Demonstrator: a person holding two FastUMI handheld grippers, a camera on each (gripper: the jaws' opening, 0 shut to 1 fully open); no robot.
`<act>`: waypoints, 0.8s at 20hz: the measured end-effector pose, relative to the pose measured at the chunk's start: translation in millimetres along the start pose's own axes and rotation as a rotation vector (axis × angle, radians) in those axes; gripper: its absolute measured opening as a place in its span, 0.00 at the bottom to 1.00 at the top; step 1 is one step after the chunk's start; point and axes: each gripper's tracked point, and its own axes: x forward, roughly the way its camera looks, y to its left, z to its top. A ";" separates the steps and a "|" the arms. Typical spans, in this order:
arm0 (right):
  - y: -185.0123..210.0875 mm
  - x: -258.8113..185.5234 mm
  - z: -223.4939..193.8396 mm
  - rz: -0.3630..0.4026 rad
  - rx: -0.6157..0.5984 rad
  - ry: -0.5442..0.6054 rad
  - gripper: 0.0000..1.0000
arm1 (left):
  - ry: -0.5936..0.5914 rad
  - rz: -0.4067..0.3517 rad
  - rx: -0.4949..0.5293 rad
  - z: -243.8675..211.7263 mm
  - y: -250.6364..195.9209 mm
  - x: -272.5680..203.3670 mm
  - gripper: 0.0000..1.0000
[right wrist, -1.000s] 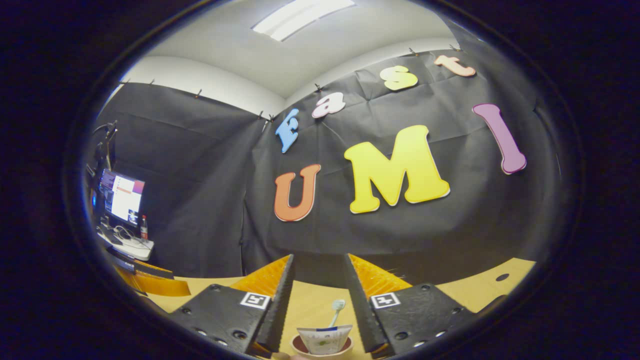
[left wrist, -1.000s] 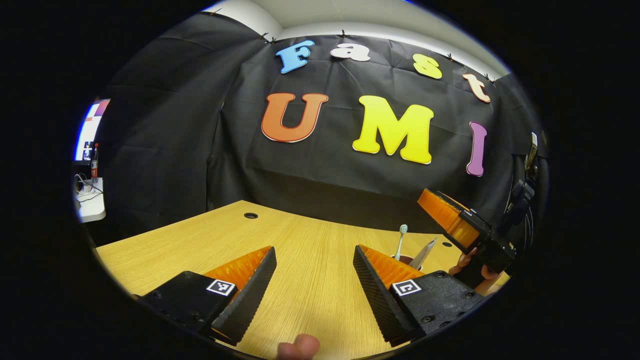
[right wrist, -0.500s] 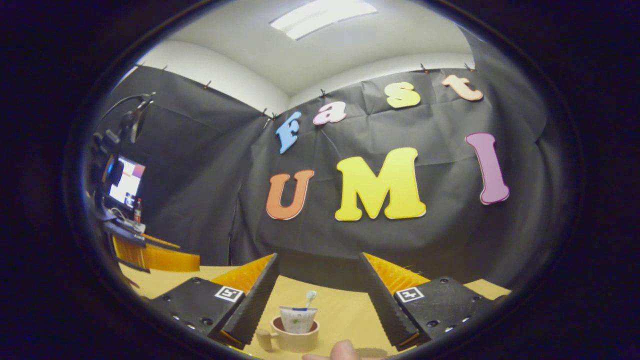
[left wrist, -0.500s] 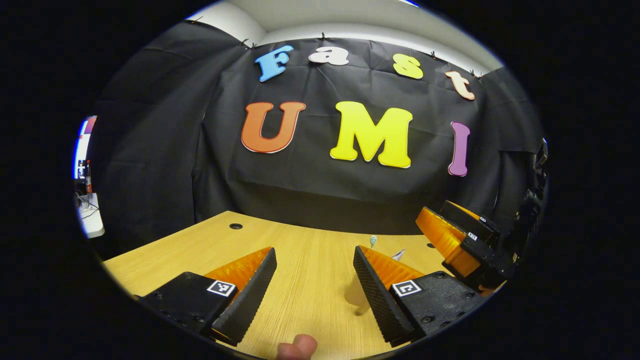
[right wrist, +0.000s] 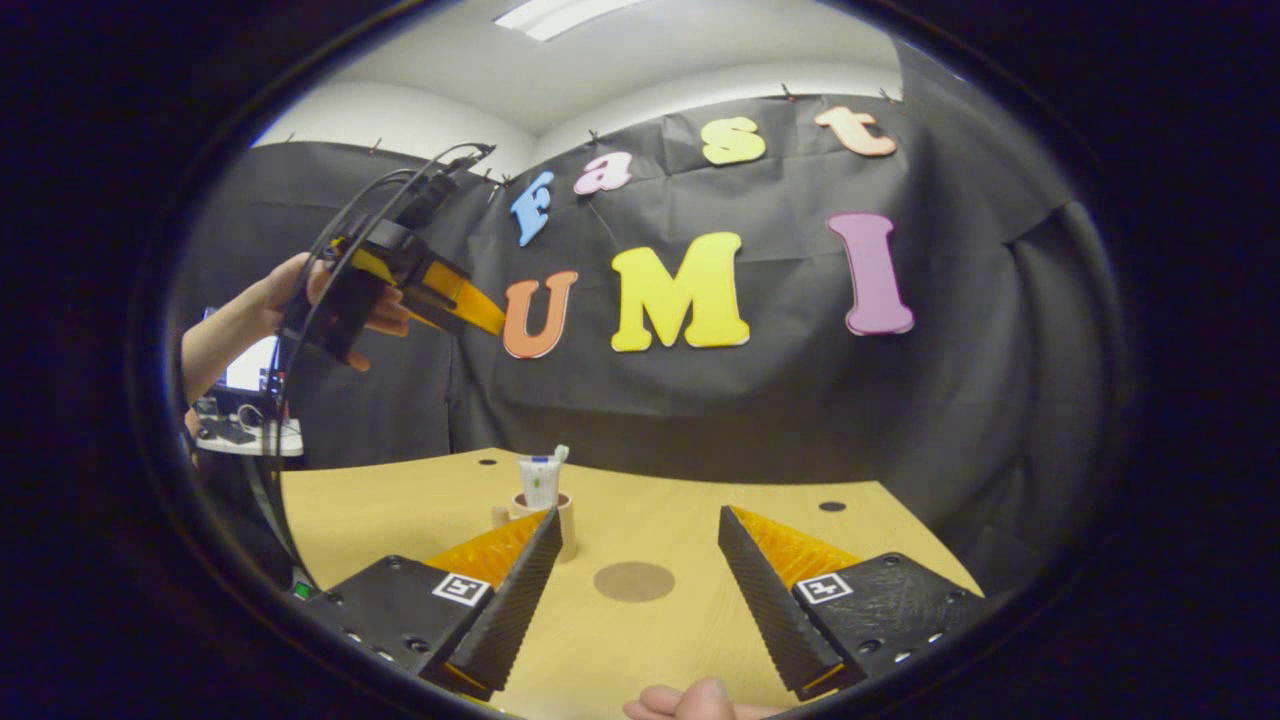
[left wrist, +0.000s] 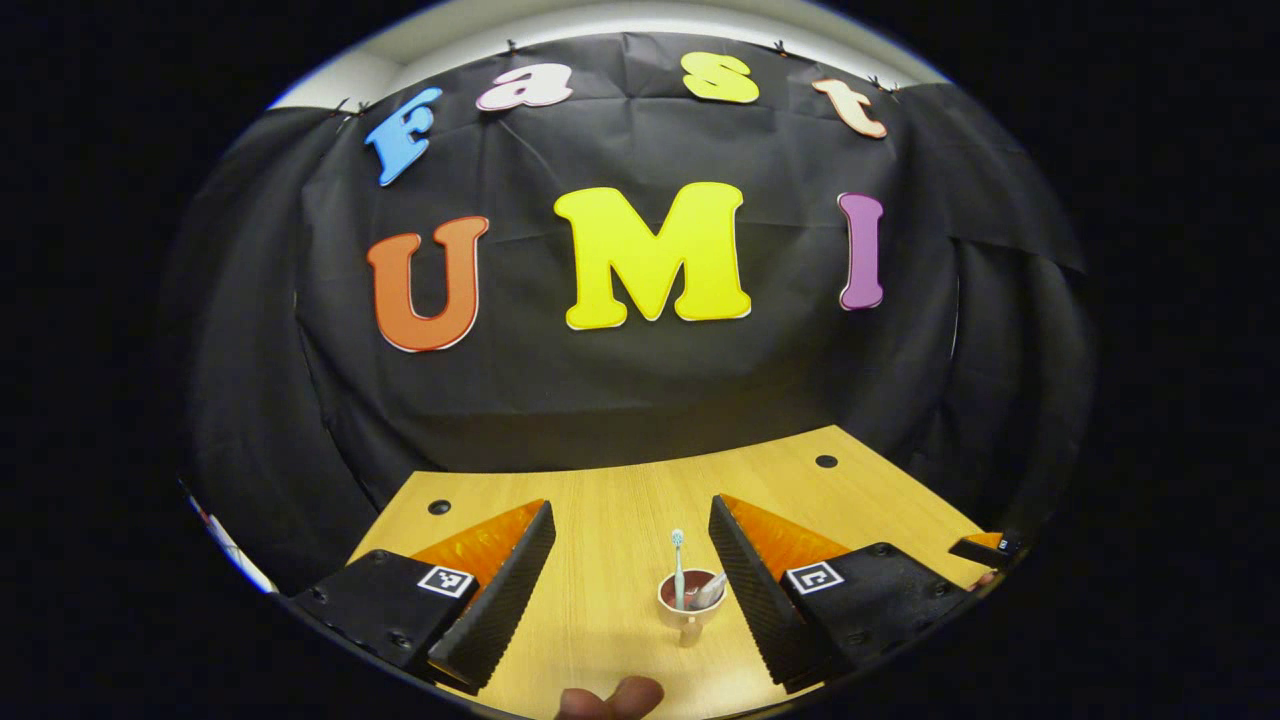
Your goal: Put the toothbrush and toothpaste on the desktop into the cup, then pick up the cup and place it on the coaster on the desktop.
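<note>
You get even, bright light from the white ceiling panel (right wrist: 560,14); the pale wooden desktop (right wrist: 680,620) below it stays sharp, its edges bowed.

Right tool (right wrist: 632,580) hovers wide open over the wooden surface (right wrist: 690,620), round coaster (right wrist: 634,581) between its fingers. Cup (right wrist: 545,515) with toothpaste (right wrist: 540,478) and toothbrush (right wrist: 561,453) stands beyond. Up left, a hand (right wrist: 290,300) holds the left tool (right wrist: 455,300) high.

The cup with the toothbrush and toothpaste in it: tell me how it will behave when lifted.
The cup is probably rigid, so it should take a firm squeeze. The toothpaste and toothbrush stand well above its rim, so it may be top-heavy and could tip if jerked. Its side handle suggests a hard, possibly slippery wall.
</note>
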 end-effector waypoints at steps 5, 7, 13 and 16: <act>-33.9 -60.9 -30.5 -0.094 0.039 0.033 0.96 | 0.439 -0.183 -0.029 -87.8 -69.0 23.1 0.98; -35.4 -70.6 -29.7 -0.092 0.075 0.026 0.95 | 0.646 -0.223 -0.111 -134.4 -90.0 17.0 0.99; -17.5 -84.0 -33.5 -0.005 0.031 0.030 0.95 | 0.873 -0.216 -0.146 -186.6 -101.8 31.2 1.00; -17.0 -83.9 -43.5 -0.014 -0.035 0.050 0.96 | 0.924 -0.189 -0.145 -208.0 -104.5 40.3 1.00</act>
